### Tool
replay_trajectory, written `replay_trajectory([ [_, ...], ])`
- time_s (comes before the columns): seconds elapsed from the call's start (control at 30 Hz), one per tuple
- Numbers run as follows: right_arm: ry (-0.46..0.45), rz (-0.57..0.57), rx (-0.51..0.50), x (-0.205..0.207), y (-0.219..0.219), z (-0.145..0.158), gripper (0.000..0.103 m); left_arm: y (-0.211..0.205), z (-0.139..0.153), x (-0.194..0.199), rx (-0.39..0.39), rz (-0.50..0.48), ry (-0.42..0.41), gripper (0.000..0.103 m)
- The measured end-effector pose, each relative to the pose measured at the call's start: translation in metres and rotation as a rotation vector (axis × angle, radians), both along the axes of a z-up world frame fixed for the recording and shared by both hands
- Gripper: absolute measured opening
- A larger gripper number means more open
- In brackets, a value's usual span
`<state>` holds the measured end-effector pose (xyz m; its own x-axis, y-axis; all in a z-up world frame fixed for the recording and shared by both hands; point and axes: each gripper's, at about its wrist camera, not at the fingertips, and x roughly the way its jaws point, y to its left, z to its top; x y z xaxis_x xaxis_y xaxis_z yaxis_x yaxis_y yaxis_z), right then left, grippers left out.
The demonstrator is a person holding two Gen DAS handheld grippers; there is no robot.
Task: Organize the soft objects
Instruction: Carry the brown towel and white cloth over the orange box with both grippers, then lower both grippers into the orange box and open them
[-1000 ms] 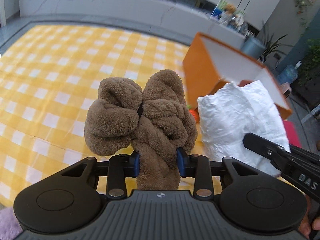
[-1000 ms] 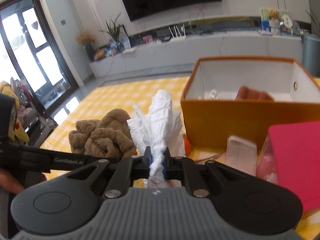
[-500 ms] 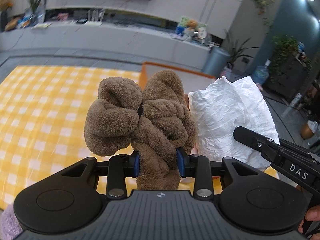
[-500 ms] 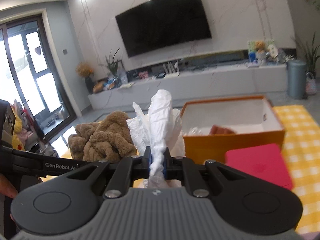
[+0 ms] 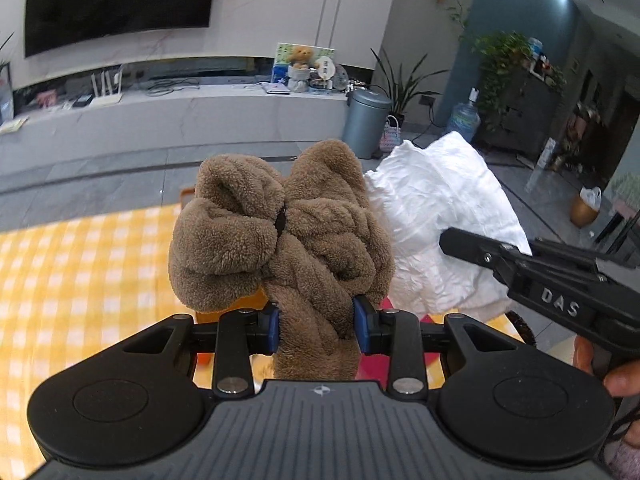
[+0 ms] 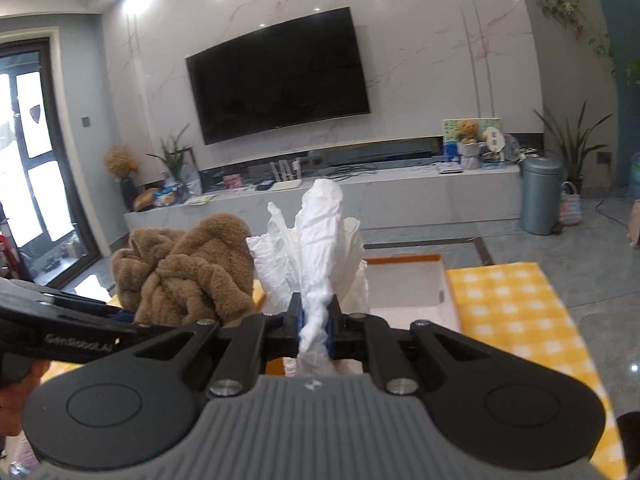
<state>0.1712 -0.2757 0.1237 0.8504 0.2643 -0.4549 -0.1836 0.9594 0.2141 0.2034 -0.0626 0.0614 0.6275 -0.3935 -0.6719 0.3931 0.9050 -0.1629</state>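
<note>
Above the yellow-and-white checked tabletop (image 5: 80, 272), the left claw (image 5: 316, 328) is clenched on a bunched brown fleece cloth (image 5: 280, 240), its blue pads pressing the cloth's lower twist from both sides. Just to its right, the right claw (image 6: 316, 328) is clamped tight on a crumpled white cloth (image 6: 320, 248), which stands up in a narrow ridge between the pads. Both cloths are held in the air side by side, the brown one to the left of the white one. Below and behind the white cloth sits an orange box (image 6: 408, 258) with a pale interior, resting on the checked cover. Beyond the tabletop is grey glossy floor tile, a long pale media shelf (image 6: 360, 192) under a wall-mounted black television (image 6: 280, 80), a grey lidded bin (image 6: 540, 196), potted plants and a marble-look wall. A glass door (image 6: 36, 152) lets in daylight at the left.
</note>
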Motion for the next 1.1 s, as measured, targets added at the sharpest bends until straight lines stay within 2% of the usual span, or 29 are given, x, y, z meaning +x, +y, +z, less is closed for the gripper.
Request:
replay_trajectory([
  [0.3,0.039,-0.03,-0.056,0.085,-0.029,-0.014,0.008,-0.031,-0.015,0.059,0.053,-0.012,0.03,0.04],
  [0.5,0.106,-0.038,-0.074,0.149,-0.039,-0.046,0.008,-0.035,-0.034,0.097,0.07,-0.012,0.064,0.04],
  [0.63,0.169,-0.045,-0.092,0.187,-0.041,-0.073,0.008,-0.036,-0.058,0.124,0.067,-0.012,0.131,0.04],
  [0.77,0.237,-0.046,-0.131,0.212,-0.042,-0.105,0.008,-0.03,-0.089,0.149,0.027,-0.009,0.239,0.04],
  [0.9,0.285,-0.035,-0.189,0.225,-0.039,-0.129,0.008,-0.026,-0.11,0.16,0.036,-0.015,0.274,0.039],
  [1.1,0.357,-0.019,-0.241,0.242,-0.038,-0.156,0.008,-0.024,-0.12,0.172,0.026,-0.017,0.278,0.039],
])
